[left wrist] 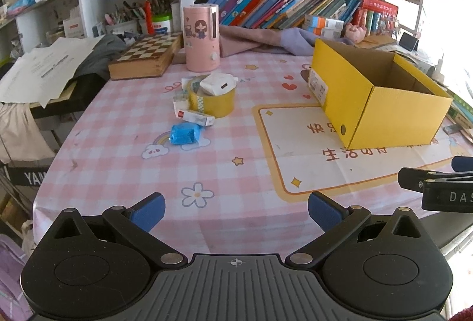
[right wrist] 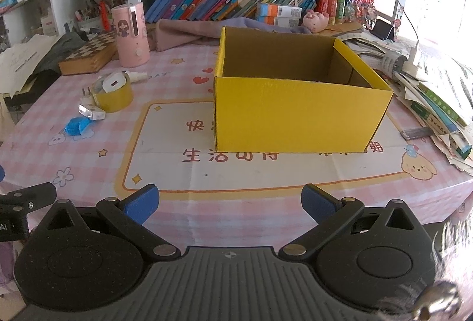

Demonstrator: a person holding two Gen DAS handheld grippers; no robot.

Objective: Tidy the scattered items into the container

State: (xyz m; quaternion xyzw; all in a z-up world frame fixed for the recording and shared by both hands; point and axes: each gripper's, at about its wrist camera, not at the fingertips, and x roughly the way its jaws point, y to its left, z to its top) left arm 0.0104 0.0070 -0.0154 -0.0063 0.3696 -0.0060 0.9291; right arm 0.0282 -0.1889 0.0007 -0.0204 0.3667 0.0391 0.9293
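Shelves crowded with books and stationery stand behind a table covered with a pink checked cloth [left wrist: 124, 125], and on it the yellow cardboard box [right wrist: 298, 117] waits at the right, open at the top and, as far as its inside shows, with nothing in it. The scattered items lie in one small cluster to the left of the box, well apart from it: a yellow tape roll [left wrist: 213, 102] with a white charger [left wrist: 218, 83] resting on top, a small white carton [left wrist: 197, 117] touching its near side, and a blue wrapped packet [left wrist: 184, 135] just nearer. All look light. The tape roll is stiff and is probably best taken across its wall; the packet looks soft and slippery, so a grip across its middle seems safer. The charger may slide off if the roll is lifted first. The left gripper [left wrist: 236, 211] and the right gripper [right wrist: 230, 204] both stand wide open and hold nothing, near the table's front edge. The box floor near its front wall is hidden, and some small pieces behind the roll are hard to make out.
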